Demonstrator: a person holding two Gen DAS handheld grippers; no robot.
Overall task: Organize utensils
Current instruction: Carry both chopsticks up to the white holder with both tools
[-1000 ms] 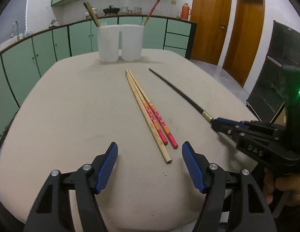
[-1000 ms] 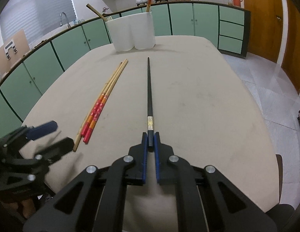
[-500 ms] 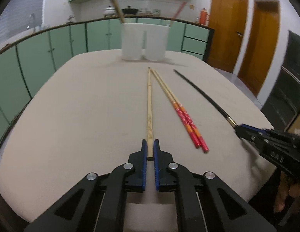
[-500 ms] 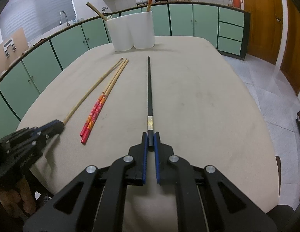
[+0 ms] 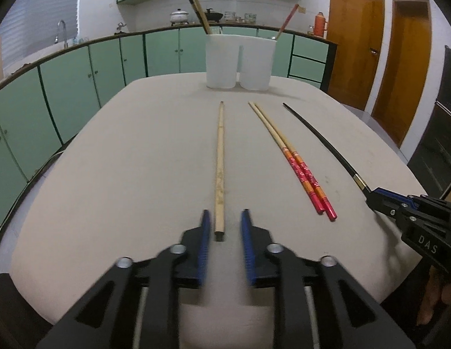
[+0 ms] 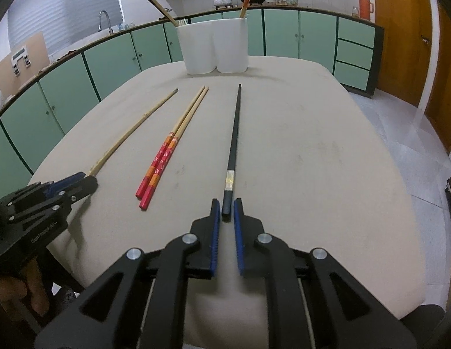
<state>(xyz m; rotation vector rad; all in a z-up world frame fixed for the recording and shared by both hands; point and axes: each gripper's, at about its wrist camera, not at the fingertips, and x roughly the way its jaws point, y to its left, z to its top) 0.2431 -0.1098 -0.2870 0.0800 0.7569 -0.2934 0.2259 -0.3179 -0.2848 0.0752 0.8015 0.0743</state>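
A plain bamboo chopstick (image 5: 220,168) lies on the beige table (image 5: 132,168), its near end between the opening jaws of my left gripper (image 5: 225,224); the pads do not touch it. A red-ended chopstick pair (image 5: 295,163) lies to its right. In the right wrist view, the black chopstick (image 6: 233,142) rests on the table with its near end between the opening jaws of my right gripper (image 6: 225,215), a thin gap on each side. The white twin-cup holder (image 6: 213,46) stands at the far end, a chopstick leaning in each cup.
Green cabinets (image 5: 80,87) and a counter ring the far and left sides of the table. Wooden doors (image 5: 356,52) stand at the right. My left gripper (image 6: 80,181) shows at the left table edge, a hand below it.
My left gripper shut on the bamboo chopstick, swung it clear of the red pair, and its jaws have now parted. The right jaws have eased off the black chopstick.
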